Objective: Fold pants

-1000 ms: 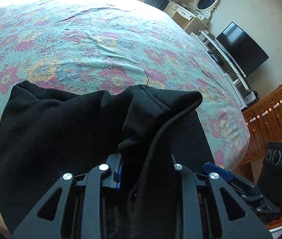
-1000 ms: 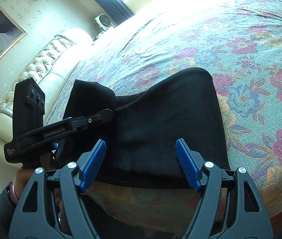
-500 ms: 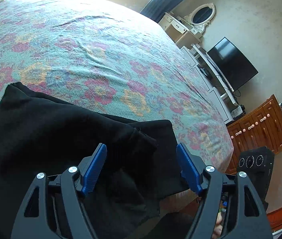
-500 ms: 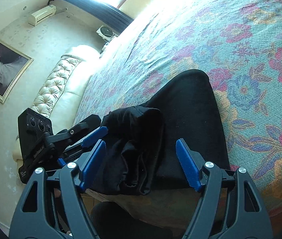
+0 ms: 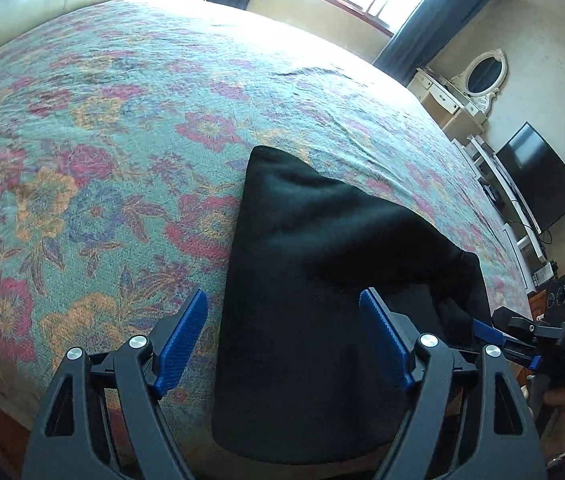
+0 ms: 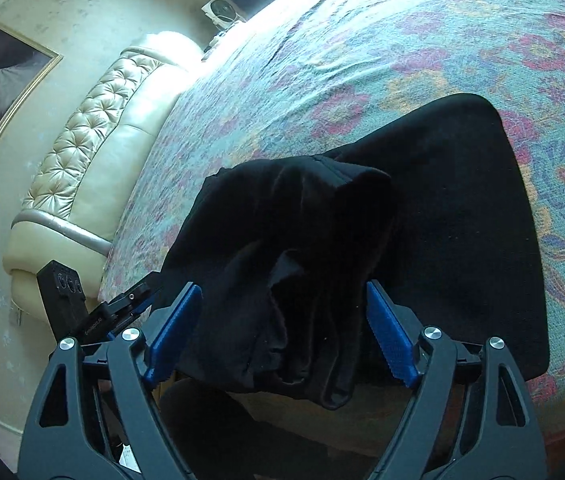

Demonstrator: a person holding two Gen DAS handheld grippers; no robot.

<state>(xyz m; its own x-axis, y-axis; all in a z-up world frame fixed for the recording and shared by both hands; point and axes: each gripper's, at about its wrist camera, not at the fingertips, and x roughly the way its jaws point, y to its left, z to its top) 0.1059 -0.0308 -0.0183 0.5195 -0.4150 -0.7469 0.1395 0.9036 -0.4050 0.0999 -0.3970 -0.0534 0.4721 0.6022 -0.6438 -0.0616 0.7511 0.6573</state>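
right wrist view: the black pants [image 6: 422, 240] lie at the near edge of the bed [image 6: 362, 60], long axis running away, a rumpled flap directly between the right gripper [image 6: 282, 332] jaws — just widened, seemingly touching nothing. left gripper [image 5: 282, 344] jaws also just opened, empty, over the left edge.

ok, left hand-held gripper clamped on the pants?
No, the left hand-held gripper stands open, its blue pads clear of the black pants.

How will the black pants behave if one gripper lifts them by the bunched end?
Probably floppy: the black pants lie in soft rumpled folds at the near end. Likely to unfold when lifted, since the layers sit loose. Unlikely to slide easily on the textured floral bedspread.
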